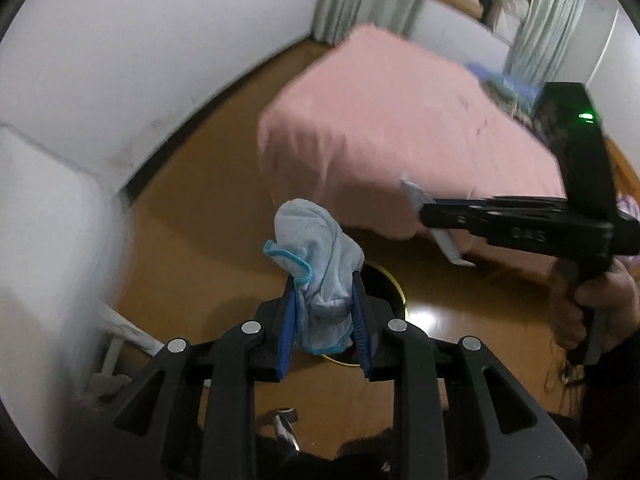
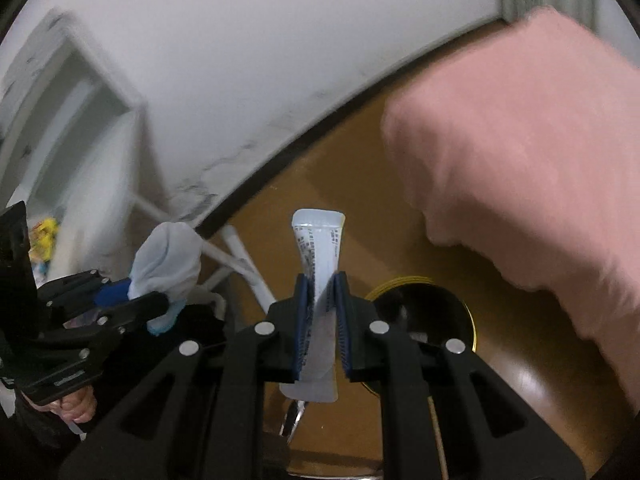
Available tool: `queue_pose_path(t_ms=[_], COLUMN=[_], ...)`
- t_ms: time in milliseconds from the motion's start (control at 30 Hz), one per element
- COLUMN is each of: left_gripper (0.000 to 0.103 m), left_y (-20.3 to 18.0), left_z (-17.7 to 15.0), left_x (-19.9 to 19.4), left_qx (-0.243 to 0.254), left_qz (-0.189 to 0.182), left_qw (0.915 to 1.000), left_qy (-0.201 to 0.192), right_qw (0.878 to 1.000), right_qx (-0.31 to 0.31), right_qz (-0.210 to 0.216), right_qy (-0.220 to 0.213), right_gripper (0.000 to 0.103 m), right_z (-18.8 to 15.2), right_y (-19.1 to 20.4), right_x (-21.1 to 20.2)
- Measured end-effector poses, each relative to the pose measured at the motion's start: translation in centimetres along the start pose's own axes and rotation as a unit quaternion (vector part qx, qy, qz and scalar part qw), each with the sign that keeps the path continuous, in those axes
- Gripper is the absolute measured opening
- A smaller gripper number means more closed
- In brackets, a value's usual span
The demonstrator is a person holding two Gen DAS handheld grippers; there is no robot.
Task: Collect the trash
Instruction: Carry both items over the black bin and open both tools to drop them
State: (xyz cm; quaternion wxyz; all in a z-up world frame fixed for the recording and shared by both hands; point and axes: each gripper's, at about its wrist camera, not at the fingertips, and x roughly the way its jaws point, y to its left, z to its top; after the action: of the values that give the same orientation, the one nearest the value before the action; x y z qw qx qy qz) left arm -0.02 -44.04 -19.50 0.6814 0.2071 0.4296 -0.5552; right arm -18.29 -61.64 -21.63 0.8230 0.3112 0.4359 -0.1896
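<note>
My left gripper (image 1: 324, 280) is shut on a crumpled light-blue cloth (image 1: 316, 248) with a blue stitched edge. It hangs just over a black round bin (image 1: 384, 284) with a gold rim on the wooden floor. To the right, my right gripper (image 1: 424, 210), held by a hand (image 1: 600, 308), grips a white tube (image 1: 444, 240). In the right wrist view, my right gripper (image 2: 322, 280) is shut on that flattened, printed tube (image 2: 320, 236), with the bin (image 2: 432, 308) just right of its fingers. At the left, the left gripper (image 2: 162, 298) carries the cloth (image 2: 168, 256).
A bed under a pink cover (image 1: 400, 120) (image 2: 520, 160) stands close beside the bin. A white wall with a dark skirting curves behind. A white cabinet (image 2: 80, 120) and white bars (image 2: 244, 264) stand at the left. Curtains (image 1: 348, 0) hang at the back.
</note>
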Motion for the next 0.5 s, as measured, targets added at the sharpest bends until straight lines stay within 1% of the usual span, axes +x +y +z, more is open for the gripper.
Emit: queue_pose_path(t_ms=[67,233,300,367,433,500], left_gripper=[0.025,0.025,0.025,0.025,0.025,0.025], left_y=[-0.5,-0.3,-0.3,-0.6,-0.7,-0.6], left_z=[0.1,-0.8,-1.5,-2.8,-3.7,-3.7], left_x=[4.1,13.5,16.2,18.4,20.0,21.1], left_qx=[0.005,-0.005,-0.010,-0.011,-0.012,-0.007], left_qz=[-0.013,-0.021,-0.030,-0.031,-0.037,-0.032], left_qw=[0.9995,0.9959,0.9939,0.9923,0.9896,0.9886], left_qy=[0.027,0.087,0.105,0.119,0.139,0.147], right_qw=[0.999,0.995,0.992,0.990,0.988,0.986], right_qx=[0.031,0.091,0.113,0.127,0.135,0.142], right_qz=[-0.003,-0.015,-0.016,-0.018,-0.019,-0.017], right_qy=[0.011,0.038,0.053,0.067,0.076,0.085], right_gripper=[0.014,0.014,0.014,0.014,0.014,0.014], right_z=[-1.3,-4.4,-5.7,-6.4,-7.1,-7.7], right_y=[-2.7,-7.4,-8.9,-9.9,-10.3,-10.6], right_x=[1.8,6.1,7.6,9.0,10.1,10.9])
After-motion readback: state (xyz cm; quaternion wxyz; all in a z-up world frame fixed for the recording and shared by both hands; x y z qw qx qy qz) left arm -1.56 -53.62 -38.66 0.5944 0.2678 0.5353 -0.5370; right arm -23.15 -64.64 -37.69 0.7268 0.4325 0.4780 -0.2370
